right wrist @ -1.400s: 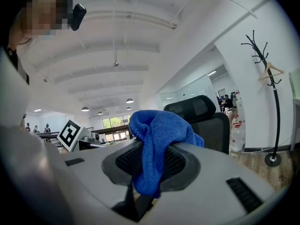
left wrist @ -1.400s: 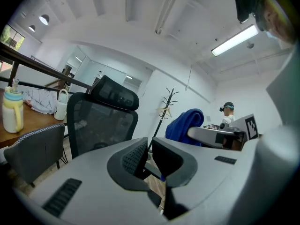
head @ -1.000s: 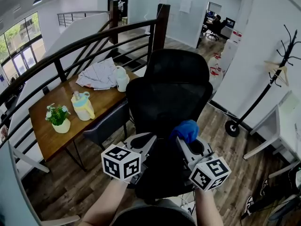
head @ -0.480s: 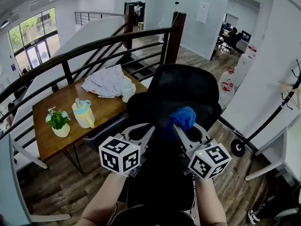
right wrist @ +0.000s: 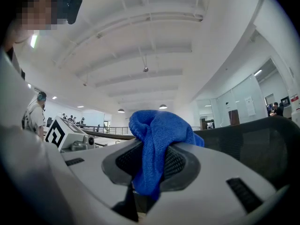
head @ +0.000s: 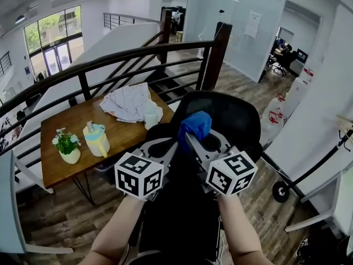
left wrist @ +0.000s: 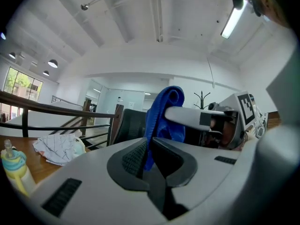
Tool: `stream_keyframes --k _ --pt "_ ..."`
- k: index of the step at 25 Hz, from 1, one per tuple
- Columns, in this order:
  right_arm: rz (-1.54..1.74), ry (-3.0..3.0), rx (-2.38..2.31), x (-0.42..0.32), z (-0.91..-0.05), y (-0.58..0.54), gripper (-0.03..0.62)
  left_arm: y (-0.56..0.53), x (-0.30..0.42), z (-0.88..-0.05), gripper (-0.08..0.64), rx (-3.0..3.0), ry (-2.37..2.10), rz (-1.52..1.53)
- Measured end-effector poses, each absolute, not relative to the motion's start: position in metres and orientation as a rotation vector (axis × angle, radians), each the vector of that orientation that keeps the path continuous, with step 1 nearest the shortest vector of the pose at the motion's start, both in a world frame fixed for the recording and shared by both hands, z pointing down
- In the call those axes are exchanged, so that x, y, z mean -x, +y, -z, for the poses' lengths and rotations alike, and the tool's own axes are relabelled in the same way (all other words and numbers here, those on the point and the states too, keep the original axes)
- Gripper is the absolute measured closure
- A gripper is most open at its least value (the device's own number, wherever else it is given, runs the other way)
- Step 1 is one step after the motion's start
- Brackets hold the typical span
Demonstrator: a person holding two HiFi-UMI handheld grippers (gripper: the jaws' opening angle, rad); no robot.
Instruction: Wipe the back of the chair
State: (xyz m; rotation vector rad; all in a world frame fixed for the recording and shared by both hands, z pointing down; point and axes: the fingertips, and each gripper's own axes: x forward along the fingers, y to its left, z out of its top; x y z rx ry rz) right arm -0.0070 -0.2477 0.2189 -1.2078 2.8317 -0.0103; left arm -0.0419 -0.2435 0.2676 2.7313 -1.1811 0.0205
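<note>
**Item: chair-back wipe, state at this moment**

- **Chair** (head: 238, 119): black office chair, centre of the head view. Its back is at centre right, and the rest runs down to the lower edge between the two forearms.
- **Blue cloth** (head: 194, 124): bunched, just above centre of the head view, over the upper part of the chair back. The pictures do not show whether it touches the chair.
- **Right gripper** (head: 192, 138): jaws clamped on the blue cloth. In its own view the fabric fills the slot between the pads and mushrooms above them.
- **Left gripper** (head: 170, 147): just left of the cloth, jaws drawn to a narrow slot. A blue tail shows in that slot, either pinched or merely hanging beyond the tips; I cannot tell which.
- **Surroundings, left half of the head view**: wooden table (head: 63, 127) carrying a potted plant (head: 67, 142), a pale pitcher (head: 97, 139) and a crumpled white fabric (head: 129, 101). A dark railing (head: 110, 61) crosses behind.

**Progress, as a judgement:** the cloth is secured and brought to the top of the chair back, so the preparation looks complete. No wiped area can be made out, and the cloth is near the upper edge. The strokes down and across the back appear largely, perhaps wholly, left to do.
</note>
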Motion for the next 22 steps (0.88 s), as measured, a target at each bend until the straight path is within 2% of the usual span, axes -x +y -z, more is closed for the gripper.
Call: stream_keyframes --k 11,22 --pt "0.021 2.991 1.093 0.022 -0.237 -0.304 0.489 -0.28 0.054 -0.27 0.518 -2.675 -1.34 -0.086" --pt "0.097 2.993 1.211 -0.002 -0.252 -0.341 0.489 -0.288 0.028 -0.288 0.518 -2.63 -1.301 -0.094"
